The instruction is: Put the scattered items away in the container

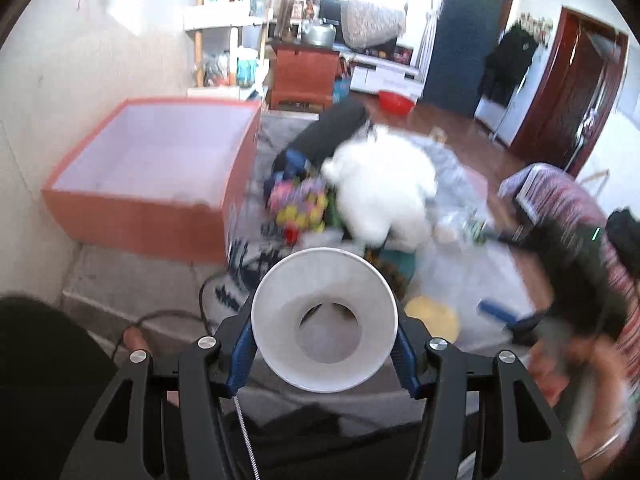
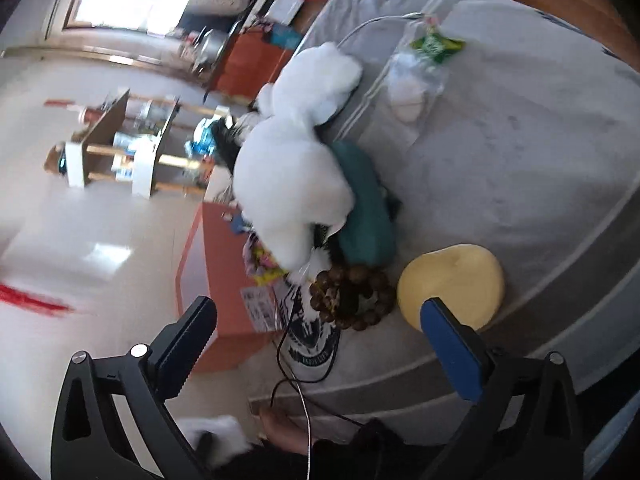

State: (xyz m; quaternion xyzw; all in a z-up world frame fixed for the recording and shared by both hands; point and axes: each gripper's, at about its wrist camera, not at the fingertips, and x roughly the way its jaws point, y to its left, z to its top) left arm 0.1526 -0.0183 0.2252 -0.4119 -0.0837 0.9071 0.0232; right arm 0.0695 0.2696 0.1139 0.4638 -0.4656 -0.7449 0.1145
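**One cup lifted, the pile still to be cleared**

A white paper cup is pinched between the pads of the left gripper. The orange box, ahead and to that gripper's left, appears empty as far as can be seen. The right gripper is spread with nothing between its fingers. Ahead of it, a white plush toy, a string of brown beads and a yellow object remain on the grey cloth, so most of the tidying is judged undone.
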